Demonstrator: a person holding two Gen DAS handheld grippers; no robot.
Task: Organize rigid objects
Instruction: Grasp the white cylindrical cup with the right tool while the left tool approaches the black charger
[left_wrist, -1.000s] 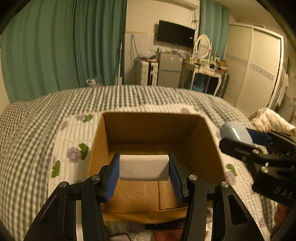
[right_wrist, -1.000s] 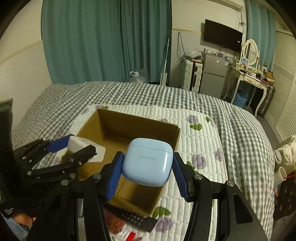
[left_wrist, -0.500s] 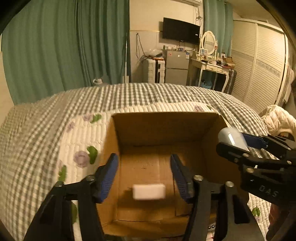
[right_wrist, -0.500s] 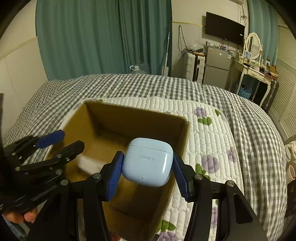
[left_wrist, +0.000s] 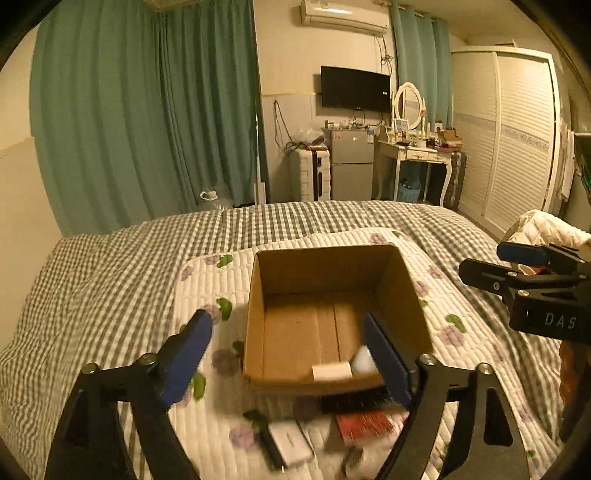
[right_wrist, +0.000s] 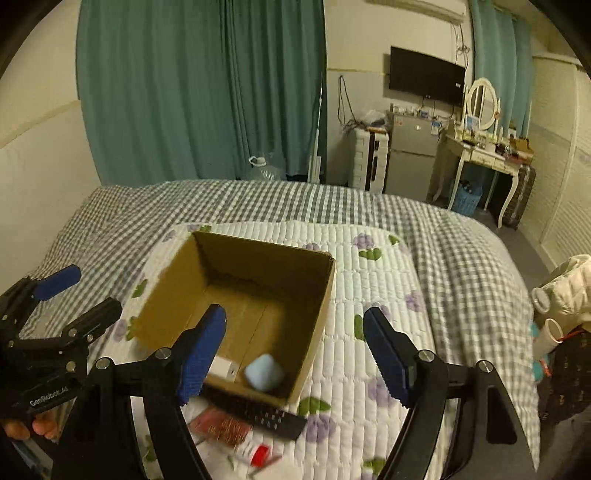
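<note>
An open cardboard box (left_wrist: 402, 291) (right_wrist: 317, 306) stands on a white floral quilt on the bed. Inside it lie a white block (left_wrist: 331, 371) (right_wrist: 221, 366) and a light blue earbuds case (right_wrist: 264, 372), whose pale edge shows in the left wrist view (left_wrist: 364, 360). My left gripper (left_wrist: 291, 358) is open and empty above the box's near side; it also shows at the left of the right wrist view (right_wrist: 77, 295). My right gripper (right_wrist: 295, 354) is open and empty above the box's near right corner; it also shows at the right of the left wrist view (left_wrist: 498, 266).
In front of the box lie a black remote (right_wrist: 258, 411) (left_wrist: 354, 402), a red packet (right_wrist: 221, 426) (left_wrist: 365, 424), a white flat device (left_wrist: 291, 443) and a small red-and-white item (right_wrist: 256, 452). A cream jacket (right_wrist: 569, 291) lies at the bed's right edge.
Both grippers opened and let go: the white block dropped into the box, then the blue earbuds case. Both grippers pulled up and back from the box.
</note>
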